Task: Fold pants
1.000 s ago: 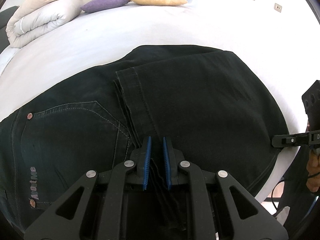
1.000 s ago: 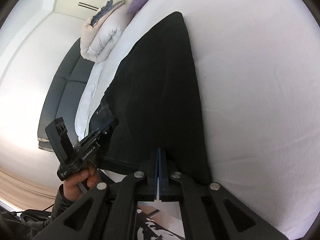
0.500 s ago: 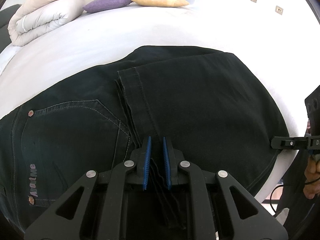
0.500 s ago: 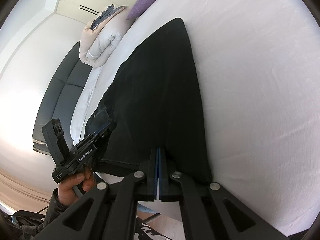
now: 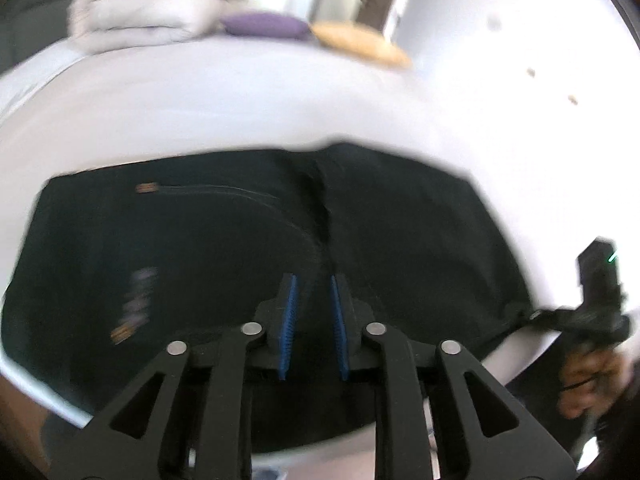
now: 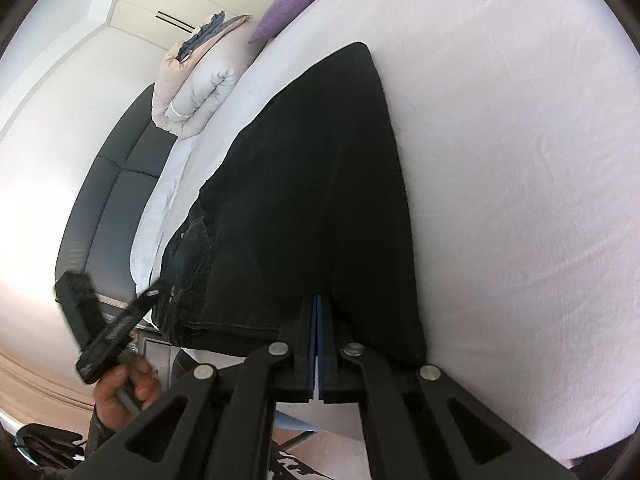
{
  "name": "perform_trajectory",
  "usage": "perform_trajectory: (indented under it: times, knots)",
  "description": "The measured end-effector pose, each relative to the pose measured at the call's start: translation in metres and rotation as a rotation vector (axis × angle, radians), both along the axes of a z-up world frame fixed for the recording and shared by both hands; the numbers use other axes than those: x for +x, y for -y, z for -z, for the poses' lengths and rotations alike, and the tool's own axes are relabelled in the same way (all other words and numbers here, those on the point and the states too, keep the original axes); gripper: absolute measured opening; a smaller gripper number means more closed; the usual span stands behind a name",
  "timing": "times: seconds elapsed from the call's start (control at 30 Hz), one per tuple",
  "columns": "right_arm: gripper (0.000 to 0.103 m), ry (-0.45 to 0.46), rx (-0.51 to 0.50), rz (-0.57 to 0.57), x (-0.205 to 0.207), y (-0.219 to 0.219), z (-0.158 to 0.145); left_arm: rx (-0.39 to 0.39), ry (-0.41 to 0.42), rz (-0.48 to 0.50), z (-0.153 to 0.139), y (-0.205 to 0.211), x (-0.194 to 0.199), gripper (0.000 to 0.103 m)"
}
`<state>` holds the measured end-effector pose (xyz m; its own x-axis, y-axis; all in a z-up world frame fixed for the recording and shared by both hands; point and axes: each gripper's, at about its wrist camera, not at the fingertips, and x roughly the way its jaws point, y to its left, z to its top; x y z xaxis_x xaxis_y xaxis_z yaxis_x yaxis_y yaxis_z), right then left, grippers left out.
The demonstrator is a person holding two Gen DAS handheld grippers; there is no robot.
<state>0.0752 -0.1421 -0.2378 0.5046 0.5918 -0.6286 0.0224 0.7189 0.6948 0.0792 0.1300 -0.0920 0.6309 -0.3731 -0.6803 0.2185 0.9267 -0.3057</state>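
The black jeans (image 5: 200, 248) lie folded on the white bed (image 5: 240, 112), with the leg hems laid over the seat; they also show in the right wrist view (image 6: 320, 200). My left gripper (image 5: 313, 280) is open at the near edge of the jeans, blue pads apart, with nothing between them; the view is blurred by motion. It also shows in the right wrist view (image 6: 154, 292) at the jeans' near left edge. My right gripper (image 6: 319, 300) is shut on the near right corner of the jeans. It shows in the left wrist view (image 5: 536, 314).
A rolled beige duvet (image 5: 148, 16), a purple cushion (image 5: 264, 26) and a yellow cushion (image 5: 360, 44) lie at the far end of the bed. A dark sofa (image 6: 104, 184) stands beside the bed. White sheet spreads to the right of the jeans.
My left gripper has let go of the jeans, opened and pulled back toward the bed's near edge. My right gripper has stayed shut on the corner.
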Motion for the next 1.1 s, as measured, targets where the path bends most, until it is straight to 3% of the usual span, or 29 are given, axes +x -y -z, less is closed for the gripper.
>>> perform_trajectory:
  times: [0.03, 0.07, 0.1, 0.17, 0.27, 0.33, 0.47, 0.57, 0.73, 0.93, 1.03, 1.1]
  knots:
    - [0.000, 0.003, -0.007, -0.002, 0.000, -0.001, -0.001, -0.086, 0.006, -0.046, -0.003, -0.023, -0.010, 0.044]
    - [0.000, 0.003, -0.006, -0.002, 0.000, -0.001, -0.002, -0.157, 0.013, -0.093, -0.003, -0.042, -0.019, 0.083]
    - [0.000, 0.002, 0.000, 0.000, 0.001, 0.000, -0.001, -0.232, 0.027, -0.174, -0.002, -0.066, -0.032, 0.099]
    - [0.000, -0.004, 0.018, 0.005, 0.001, 0.001, -0.001, -0.343, 0.036, -0.297, 0.004, -0.103, -0.054, 0.099]
    - [0.000, -0.008, 0.030, 0.010, 0.001, 0.002, -0.002, -0.532, 0.011, -0.402, 0.022, -0.146, -0.078, 0.099]
    - [0.000, -0.007, 0.025, 0.010, 0.001, 0.001, -0.003, -0.610, -0.003, -0.455, 0.032, -0.162, -0.085, 0.099]
    - [0.000, -0.007, 0.032, 0.013, 0.001, 0.001, -0.004, -0.707, -0.031, -0.453, 0.045, -0.169, -0.078, 0.099]
    - [0.000, -0.009, 0.045, 0.015, 0.001, 0.003, -0.003, -0.731, -0.047, -0.453, 0.054, -0.171, -0.069, 0.099]
    - [0.000, -0.012, 0.043, 0.010, 0.002, 0.003, -0.004, -0.832, -0.116, -0.497, 0.087, -0.182, -0.050, 0.096]
    - [0.000, -0.011, 0.037, 0.001, 0.005, 0.004, -0.009, -0.905, -0.108, -0.518, 0.097, -0.196, -0.040, 0.091]
    - [0.004, -0.006, 0.048, 0.004, 0.005, 0.004, -0.014, -0.978, -0.133, -0.545, 0.109, -0.199, -0.029, 0.066]
    - [0.004, 0.002, 0.055, 0.000, 0.007, 0.002, -0.022, -0.997, -0.159, -0.560, 0.116, -0.201, -0.021, 0.035]
